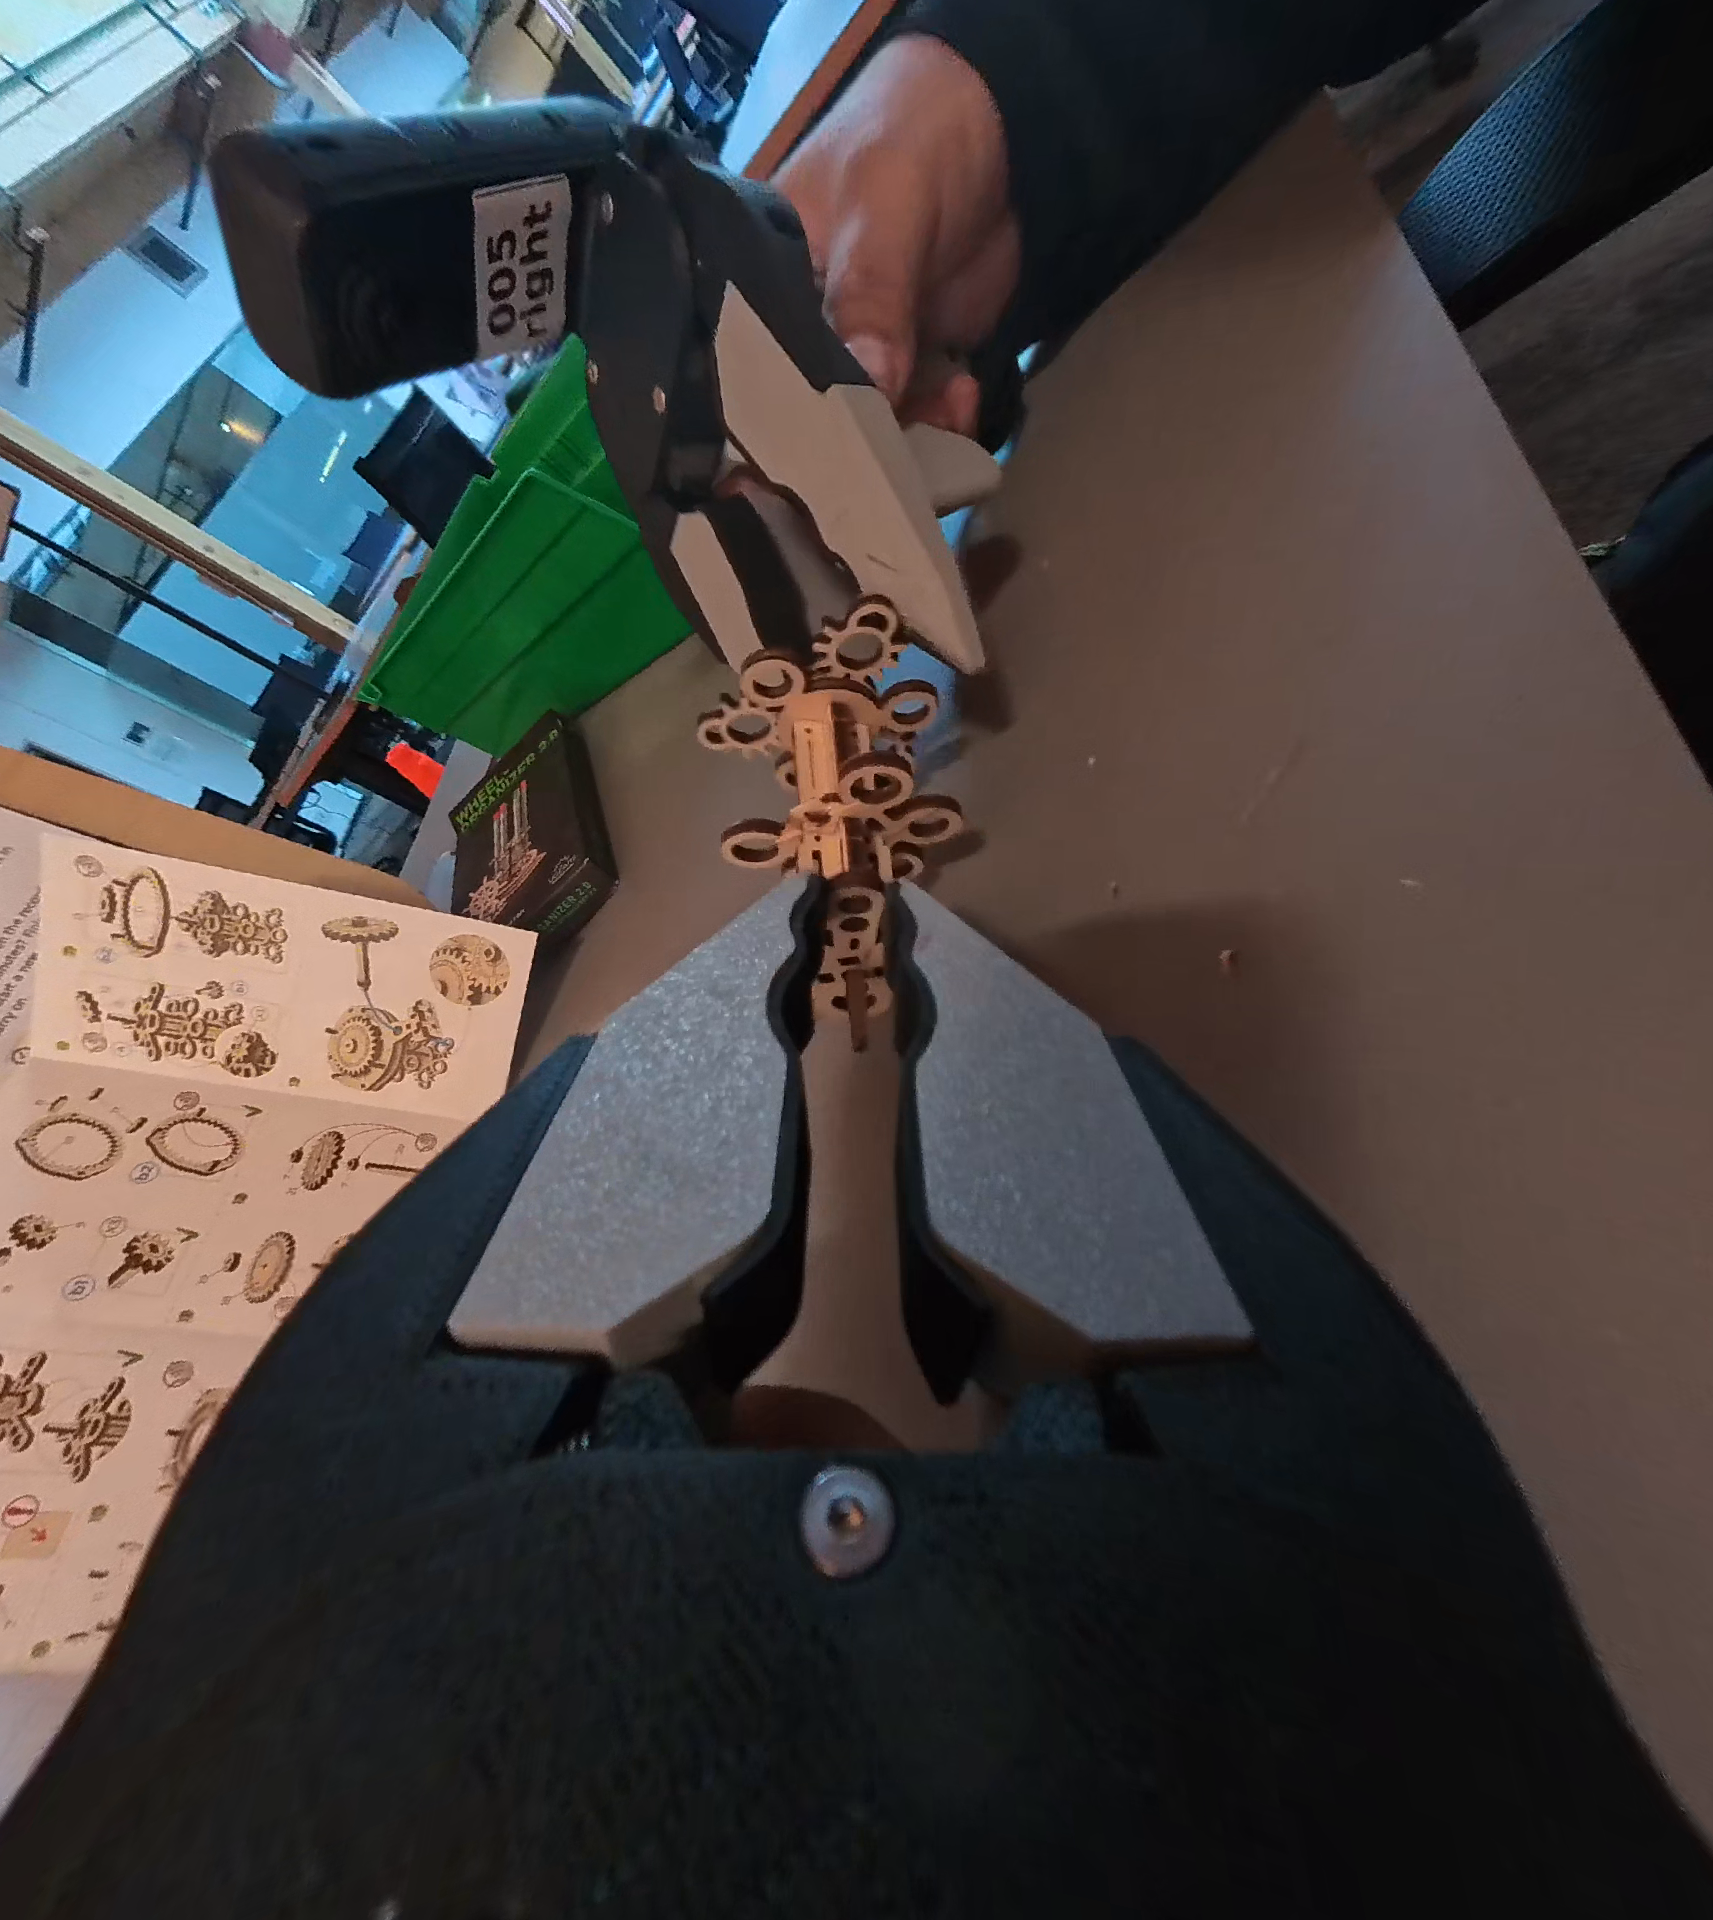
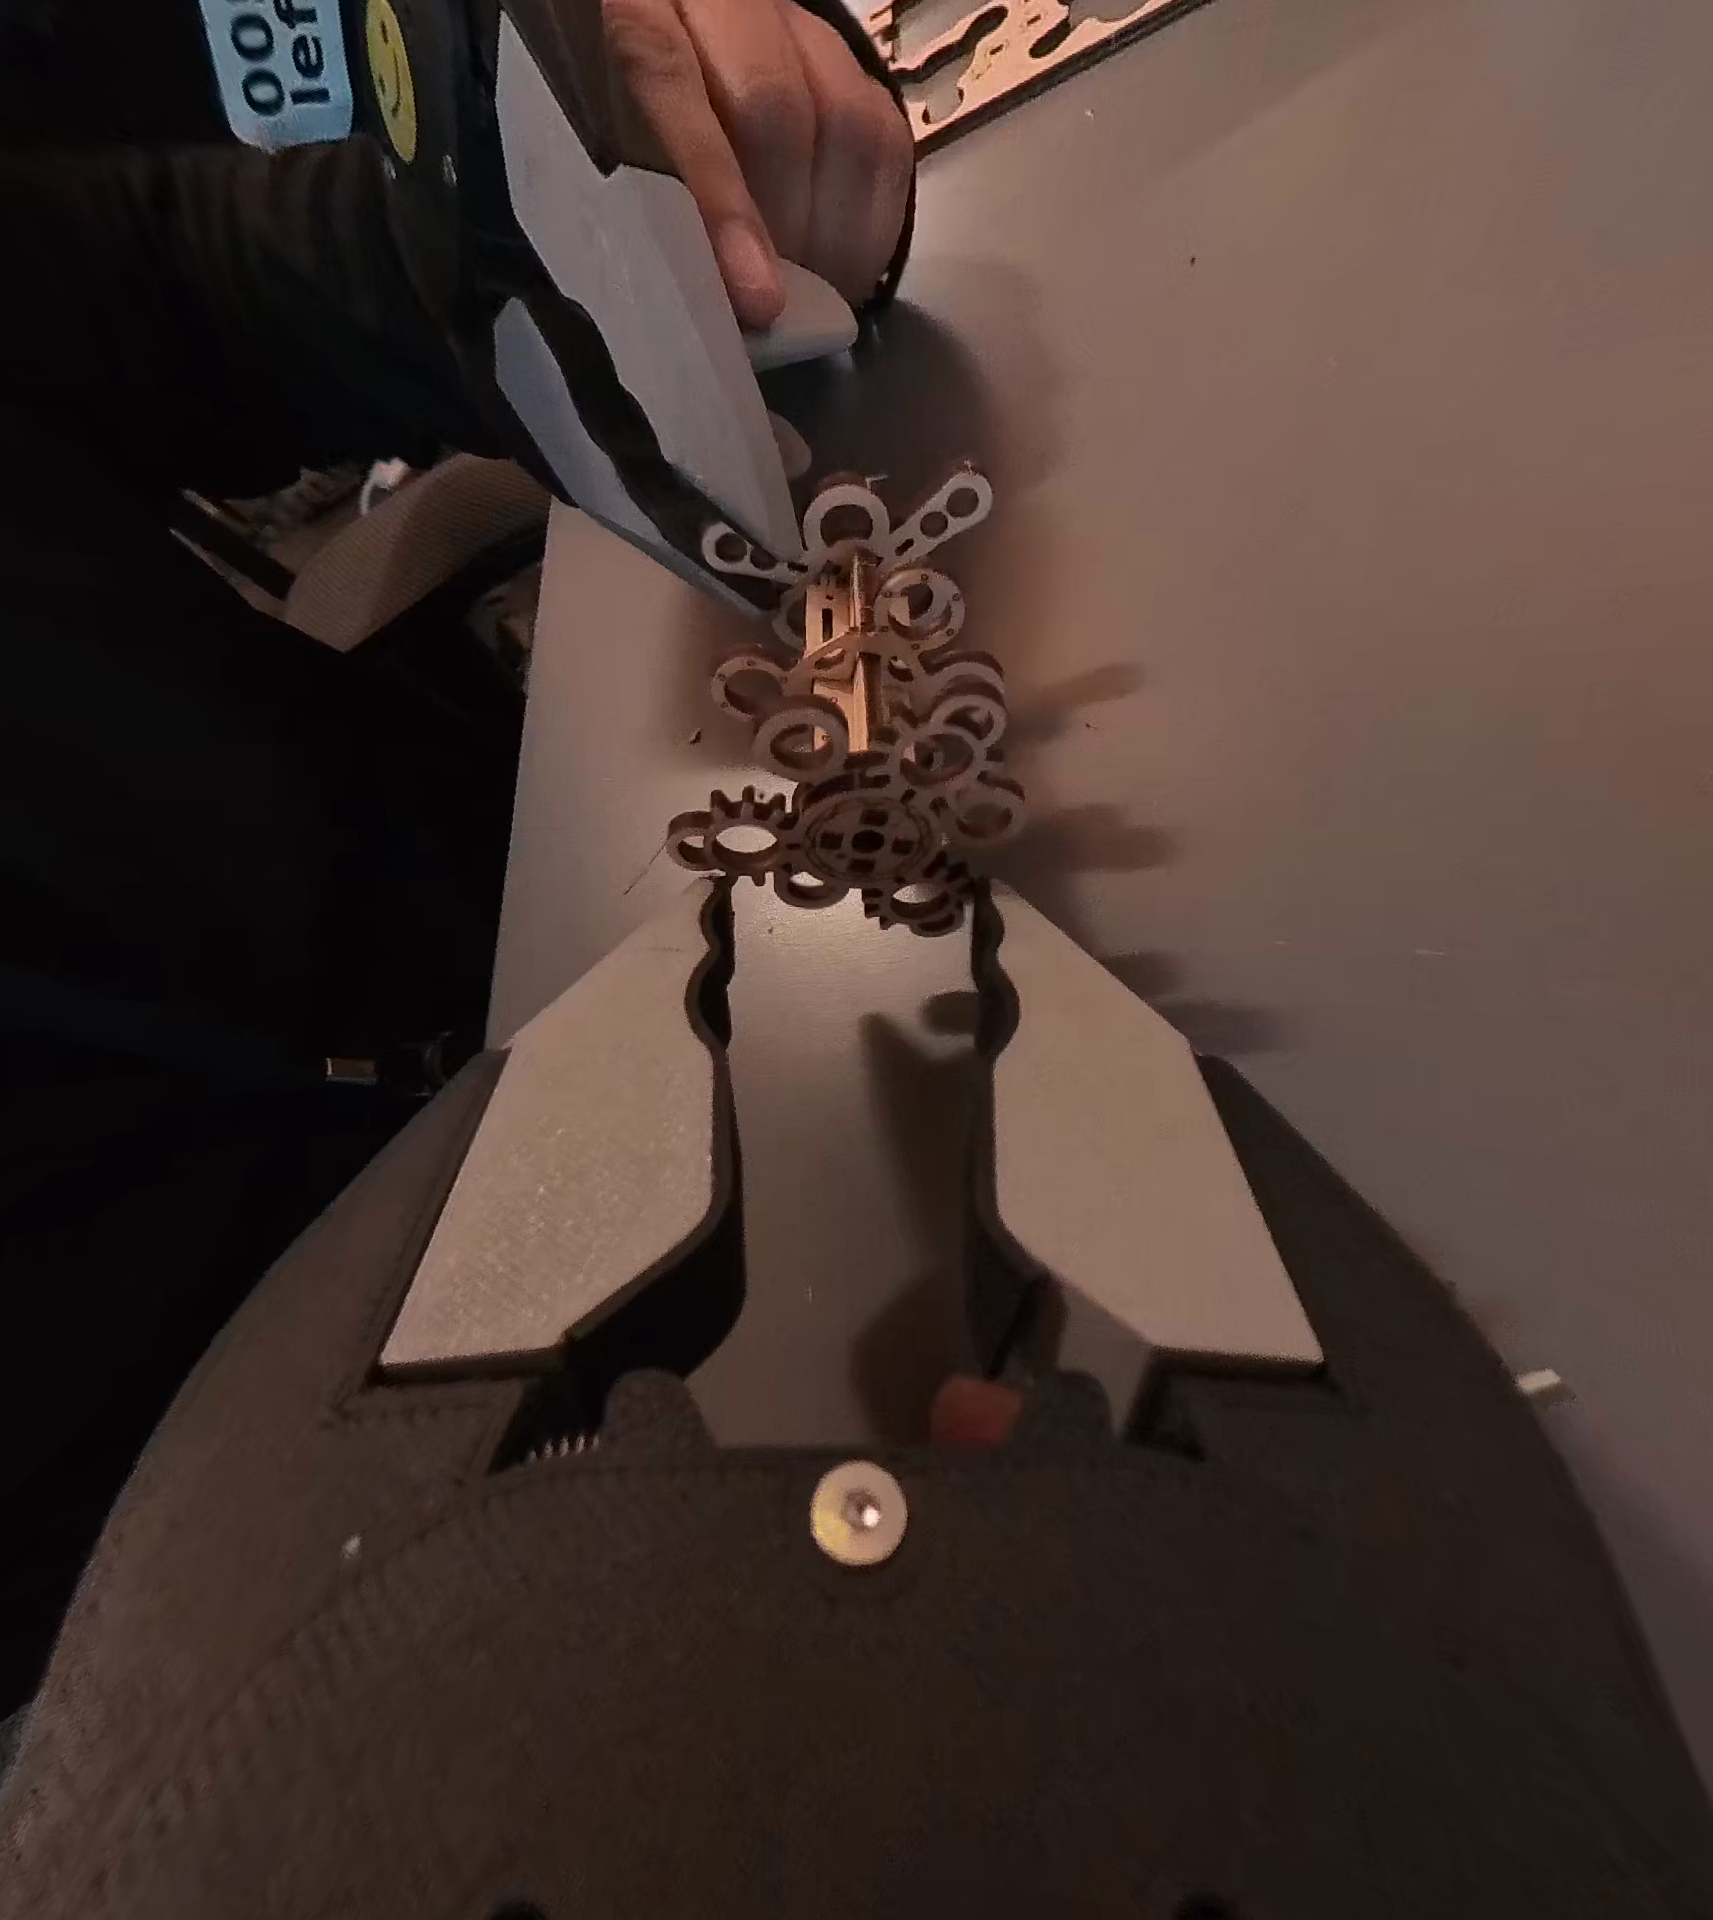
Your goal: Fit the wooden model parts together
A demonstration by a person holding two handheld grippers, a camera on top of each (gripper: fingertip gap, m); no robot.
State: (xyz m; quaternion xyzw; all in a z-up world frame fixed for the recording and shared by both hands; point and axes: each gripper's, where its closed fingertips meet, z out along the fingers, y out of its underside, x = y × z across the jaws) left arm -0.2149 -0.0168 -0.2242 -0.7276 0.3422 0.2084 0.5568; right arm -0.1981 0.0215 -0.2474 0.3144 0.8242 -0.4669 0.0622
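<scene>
Left claw (image 1: 854, 914) grips one wooden model (image 1: 836, 769); right claw (image 2: 847, 914) agape.

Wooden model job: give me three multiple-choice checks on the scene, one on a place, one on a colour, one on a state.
1. The instruction sheet lies:
A. right of the left gripper
B. left of it
C. between its fingers

2. The bins behind the model are:
A. green
B. red
C. blue

3. The right gripper is:
A. shut on the model
B. shut on nothing
C. open

Answers:
1 B, as the sheet fills the left side of the left wrist view, beside that gripper.
2 A, as their walls show bright green.
3 C, as its fingers stand wide apart at the model's gear end, while the left gripper clamps the other end.
</scene>
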